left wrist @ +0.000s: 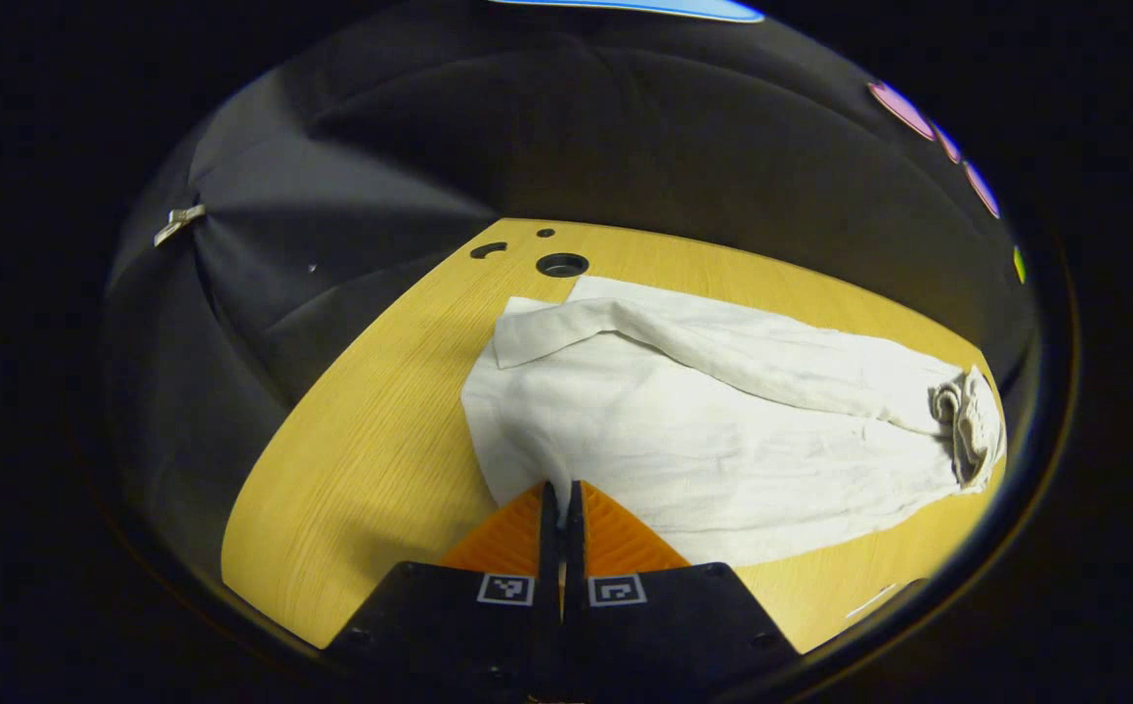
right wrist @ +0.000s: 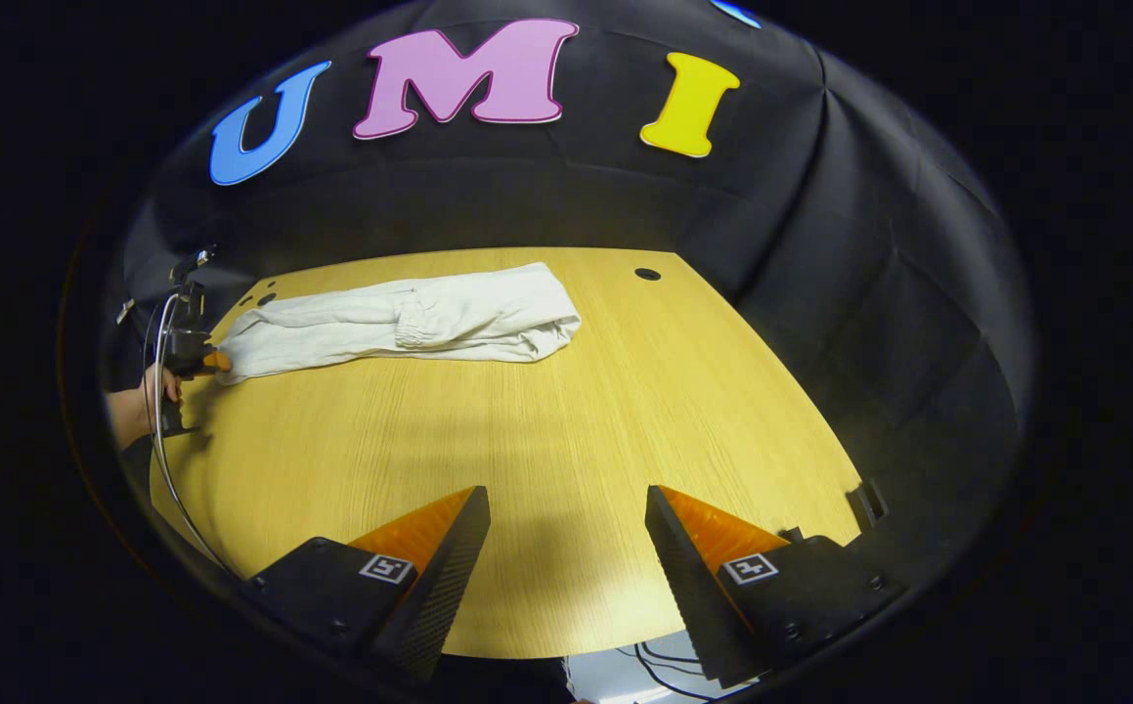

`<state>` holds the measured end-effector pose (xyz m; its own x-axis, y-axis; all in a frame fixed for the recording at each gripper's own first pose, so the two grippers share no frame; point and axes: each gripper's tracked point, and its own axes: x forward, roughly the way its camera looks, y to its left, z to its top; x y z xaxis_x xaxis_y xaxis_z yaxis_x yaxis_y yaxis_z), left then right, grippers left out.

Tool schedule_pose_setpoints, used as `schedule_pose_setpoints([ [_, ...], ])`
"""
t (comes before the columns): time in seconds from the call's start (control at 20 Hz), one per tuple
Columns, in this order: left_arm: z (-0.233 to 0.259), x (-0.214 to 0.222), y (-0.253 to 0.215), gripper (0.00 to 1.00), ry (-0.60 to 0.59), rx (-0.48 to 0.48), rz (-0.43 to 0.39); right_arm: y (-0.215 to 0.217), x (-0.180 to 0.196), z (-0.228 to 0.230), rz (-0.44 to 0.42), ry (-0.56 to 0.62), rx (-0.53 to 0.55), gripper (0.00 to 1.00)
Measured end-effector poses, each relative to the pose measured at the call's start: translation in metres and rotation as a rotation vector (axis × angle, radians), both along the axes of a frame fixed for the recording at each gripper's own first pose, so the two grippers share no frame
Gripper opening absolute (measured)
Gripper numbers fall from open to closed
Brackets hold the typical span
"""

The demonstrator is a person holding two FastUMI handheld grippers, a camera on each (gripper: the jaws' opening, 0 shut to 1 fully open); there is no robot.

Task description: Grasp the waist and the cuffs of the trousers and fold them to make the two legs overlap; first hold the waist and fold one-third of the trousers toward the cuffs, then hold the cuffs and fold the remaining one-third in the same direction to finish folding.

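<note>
Your left tool [left wrist: 561, 499] pinches the trousers [left wrist: 713, 420] at frame bottom; your right tool [right wrist: 566, 548] gapes above the table [right wrist: 527, 430].

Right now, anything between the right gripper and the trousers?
No. In the right gripper view, bare wooden table lies between the open right gripper and the trousers.

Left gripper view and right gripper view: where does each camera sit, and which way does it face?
Left gripper view: rides the left hand-held gripper, low over the table, facing along the white trousers; its fingers are closed on the cloth edge.
Right gripper view: rides the right hand-held gripper, open above bare table, facing the booth wall; a hand holds the other gripper at far left.
Shared: trousers, table, left gripper.
</note>
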<state>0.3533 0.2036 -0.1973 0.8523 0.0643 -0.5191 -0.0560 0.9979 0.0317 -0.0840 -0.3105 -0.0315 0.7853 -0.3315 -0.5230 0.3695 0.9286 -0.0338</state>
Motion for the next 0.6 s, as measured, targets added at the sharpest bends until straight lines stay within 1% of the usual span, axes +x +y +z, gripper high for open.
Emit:
schedule_pose_setpoints([
  [0.05, 0.002, 0.0, -0.002, 0.06, 0.004, -0.011, -0.015, -0.003, -0.003, 0.002, -0.01, -0.009, -0.006, 0.99],
  [0.1, 0.003, -0.004, -0.006, 0.06, 0.022, -0.062, -0.01, -0.006, -0.005, 0.004, -0.017, -0.013, -0.007, 0.98],
  [0.15, 0.01, -0.005, -0.008, 0.06, 0.012, -0.138, 0.024, -0.009, -0.007, 0.006, -0.025, -0.019, -0.005, 0.98],
  [0.25, 0.037, -0.003, -0.016, 0.06, -0.07, -0.336, 0.079, -0.017, -0.011, 0.011, -0.039, -0.036, 0.001, 0.98],
  [0.3, 0.048, -0.008, -0.019, 0.05, -0.086, -0.389, 0.09, -0.021, -0.013, 0.01, -0.046, -0.035, 0.008, 0.98],
  [0.35, 0.06, -0.012, -0.021, 0.06, -0.107, -0.414, 0.085, -0.026, -0.015, 0.01, -0.052, -0.035, 0.012, 0.98],
  [0.45, 0.079, -0.016, -0.027, 0.06, -0.145, -0.391, 0.053, -0.037, -0.017, 0.011, -0.073, -0.04, 0.015, 0.98],
  [0.6, 0.12, -0.019, -0.051, 0.05, -0.211, -0.37, 0.006, -0.05, -0.013, 0.017, -0.087, -0.073, 0.058, 0.98],
])
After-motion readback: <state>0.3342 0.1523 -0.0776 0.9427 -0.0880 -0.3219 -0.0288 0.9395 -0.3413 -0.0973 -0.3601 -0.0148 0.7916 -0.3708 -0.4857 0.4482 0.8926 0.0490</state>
